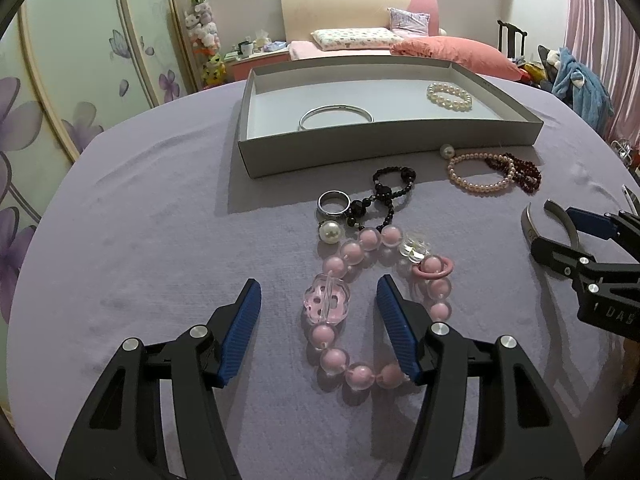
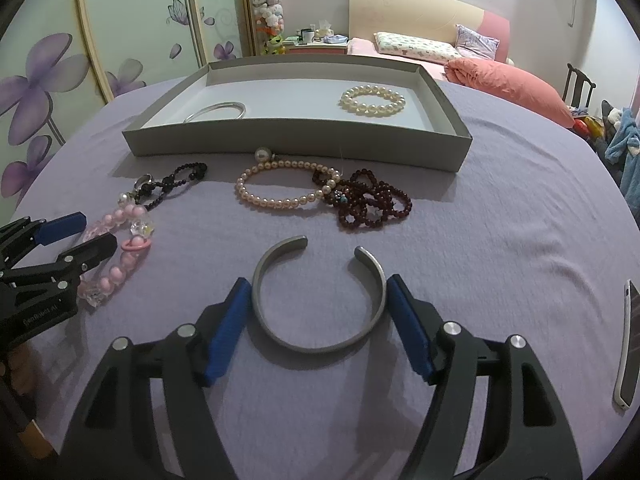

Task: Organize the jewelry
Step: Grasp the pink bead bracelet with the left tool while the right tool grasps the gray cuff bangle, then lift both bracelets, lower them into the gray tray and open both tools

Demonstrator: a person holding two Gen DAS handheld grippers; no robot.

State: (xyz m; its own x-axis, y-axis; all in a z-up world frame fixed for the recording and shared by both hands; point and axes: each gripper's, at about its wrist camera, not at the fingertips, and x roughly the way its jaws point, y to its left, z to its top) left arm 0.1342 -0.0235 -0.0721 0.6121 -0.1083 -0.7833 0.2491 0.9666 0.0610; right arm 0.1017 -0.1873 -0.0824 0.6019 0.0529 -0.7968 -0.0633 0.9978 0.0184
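Left wrist view first: the left claw [image 1: 318, 318] stands spread over the lilac-covered desk [image 1: 140, 240], its blue pads on either side of one stretch of the pink bead bracelet [image 1: 360, 308] without pressing it; the pad at 3 o'clock sits inside the bracelet's loop. A clear pink flower bead [image 1: 326, 299] lies between the pads. Toward 12 o'clock come a large pearl [image 1: 331, 232], a silver ring [image 1: 334, 204] and a black bead bracelet [image 1: 390, 188].

Right wrist view: the right claw [image 2: 316, 322] is also spread, its pads flanking the open grey cuff bangle [image 2: 320, 344], which lies flat with its gap toward 12 o'clock; whether the pads touch the metal cannot be told. Beyond it lie a pale pearl bracelet [image 2: 280, 200] and, overlapping its 3 o'clock end, a heap of dark red beads [image 2: 368, 204]. Farthest, the shallow grey box [image 2: 296, 144] holds a thin silver bangle [image 2: 218, 111] at 10 o'clock and a cream pearl bracelet [image 2: 372, 100] at 1 o'clock. A phone [image 2: 628, 344] lies at the 3 o'clock edge.
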